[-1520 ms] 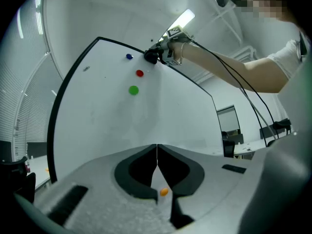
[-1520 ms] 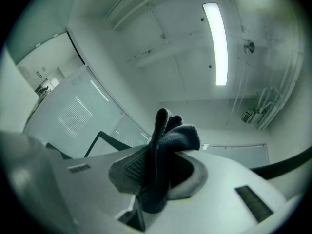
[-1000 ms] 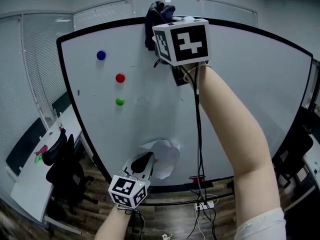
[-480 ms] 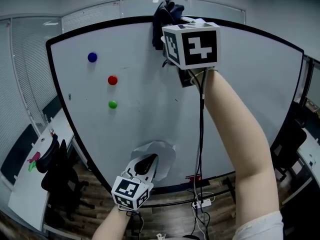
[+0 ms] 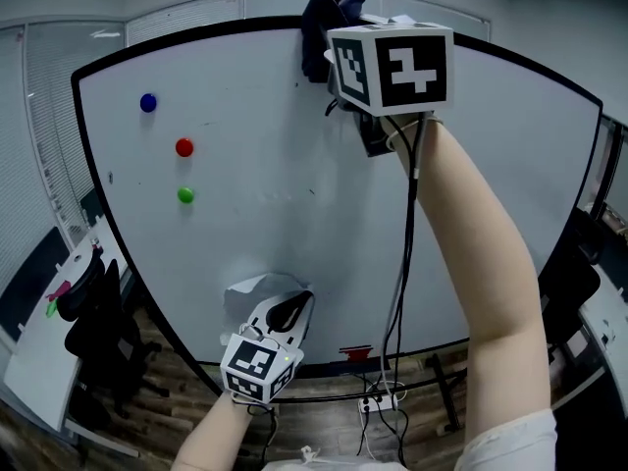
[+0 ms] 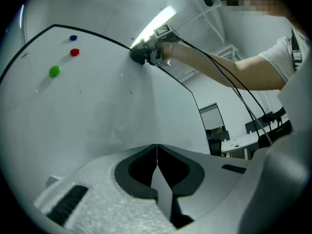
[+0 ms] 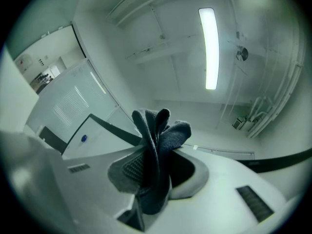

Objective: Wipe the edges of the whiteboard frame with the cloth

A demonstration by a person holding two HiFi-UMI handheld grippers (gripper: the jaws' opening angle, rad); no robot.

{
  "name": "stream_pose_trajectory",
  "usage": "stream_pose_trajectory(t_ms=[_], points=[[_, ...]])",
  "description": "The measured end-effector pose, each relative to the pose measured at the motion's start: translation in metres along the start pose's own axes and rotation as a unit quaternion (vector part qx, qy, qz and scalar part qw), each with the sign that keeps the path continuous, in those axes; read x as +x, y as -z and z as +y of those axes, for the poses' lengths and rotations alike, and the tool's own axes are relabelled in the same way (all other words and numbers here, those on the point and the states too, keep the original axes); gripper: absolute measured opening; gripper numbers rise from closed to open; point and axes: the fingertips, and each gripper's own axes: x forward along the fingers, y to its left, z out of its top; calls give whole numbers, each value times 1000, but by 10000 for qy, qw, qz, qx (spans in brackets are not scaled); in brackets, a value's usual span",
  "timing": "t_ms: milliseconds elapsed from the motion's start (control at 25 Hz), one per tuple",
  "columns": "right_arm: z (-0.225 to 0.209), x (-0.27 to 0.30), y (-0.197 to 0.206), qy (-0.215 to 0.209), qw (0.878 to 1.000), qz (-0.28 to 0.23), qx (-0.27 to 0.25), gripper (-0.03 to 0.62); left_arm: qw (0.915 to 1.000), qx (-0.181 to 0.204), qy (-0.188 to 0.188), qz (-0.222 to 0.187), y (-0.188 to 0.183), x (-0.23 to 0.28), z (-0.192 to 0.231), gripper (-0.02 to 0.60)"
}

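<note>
At the left of the whiteboard (image 5: 294,165) sit a blue magnet (image 5: 148,102), a red magnet (image 5: 184,147) and a green magnet (image 5: 185,195). Low down, near the bottom edge, the left tongs (image 5: 291,310) hang with their jaws pressed together on nothing, well apart from the work. Further right and high up, the right tongs (image 5: 345,45) are clamped on the dark cloth (image 5: 327,10), which bunches out past their tips and rests against the top run of the black frame (image 5: 196,35), roughly midway along it. That top edge runs side to side, so the wiping stroke will likely have to follow its length, left or right from the cloth, with the raised right arm carrying it alone. The left tongs lie too far below to help.
</note>
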Motion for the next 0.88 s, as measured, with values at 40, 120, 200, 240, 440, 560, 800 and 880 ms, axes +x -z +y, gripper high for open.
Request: stream_pose_trajectory(t_ms=[40, 120, 200, 240, 440, 560, 800, 880], points=[[-7, -3, 1, 10, 10000, -19, -75, 84, 10000, 11, -47, 8, 2, 9, -5, 18], [-22, -9, 3, -27, 9998, -43, -170, 86, 9999, -68, -110, 38, 8, 27, -19, 18], [-38, -16, 7, -130, 9998, -58, -137, 86, 9998, -111, -156, 32, 10, 45, -36, 18], [-46, -20, 8, -175, 9998, -65, -114, 86, 9998, -113, -189, 9, 8, 54, -44, 18], [-80, -35, 21, -306, 9994, -121, -92, 86, 9993, -217, -310, -71, 2, 89, -74, 18], [-109, -50, 30, -290, 9995, -121, -43, 86, 9990, -182, -405, -34, 0, 109, -97, 18], [-174, -80, 48, -207, 9997, -128, 17, 86, 9985, -202, -514, 16, -1, 149, -143, 18], [-188, -88, 56, -198, 9997, -116, -10, 86, 9981, -317, -532, -6, 0, 159, -157, 18]])
